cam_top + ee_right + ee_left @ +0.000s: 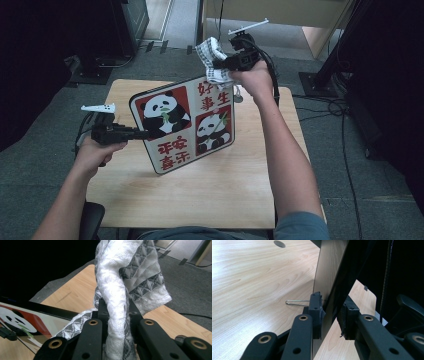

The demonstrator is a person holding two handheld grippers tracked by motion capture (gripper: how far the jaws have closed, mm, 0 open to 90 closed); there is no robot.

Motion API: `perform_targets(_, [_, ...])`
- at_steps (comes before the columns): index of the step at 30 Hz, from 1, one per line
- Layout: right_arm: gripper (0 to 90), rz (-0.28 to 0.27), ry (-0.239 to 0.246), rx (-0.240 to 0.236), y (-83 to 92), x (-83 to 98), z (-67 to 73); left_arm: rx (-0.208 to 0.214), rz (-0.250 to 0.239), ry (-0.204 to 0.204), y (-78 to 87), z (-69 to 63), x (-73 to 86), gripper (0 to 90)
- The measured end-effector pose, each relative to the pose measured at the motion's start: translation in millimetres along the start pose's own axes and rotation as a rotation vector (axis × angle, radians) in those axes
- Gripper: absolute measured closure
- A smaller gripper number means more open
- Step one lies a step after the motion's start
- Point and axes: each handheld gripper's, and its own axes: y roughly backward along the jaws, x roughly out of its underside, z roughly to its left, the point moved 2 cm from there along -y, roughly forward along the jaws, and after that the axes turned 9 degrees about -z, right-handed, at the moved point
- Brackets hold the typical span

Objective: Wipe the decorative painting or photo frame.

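2 claws busy: left claw [142, 133] pinches the panda board [185, 127] by its edge, tilted above the surface [225, 185]; stiff, glossy, likely slippery. Right claw [220, 64] clamps the soft, light cloth [214, 60] at the board's top corner.

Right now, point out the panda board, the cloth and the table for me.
panda board [165, 117], high view, on the upper left panda picture.
cloth [112, 290], right gripper view, on its white fold.
table [200, 195], high view, on bare wood.
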Motion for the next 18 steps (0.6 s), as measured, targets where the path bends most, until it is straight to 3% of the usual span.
perform_targets(18, [81.2, 0.006, -0.001, 0.078, 18.9, 2.2, -16.4, -0.003, 0.004, 0.003, 0.1, 0.4, 0.1, 74.6])
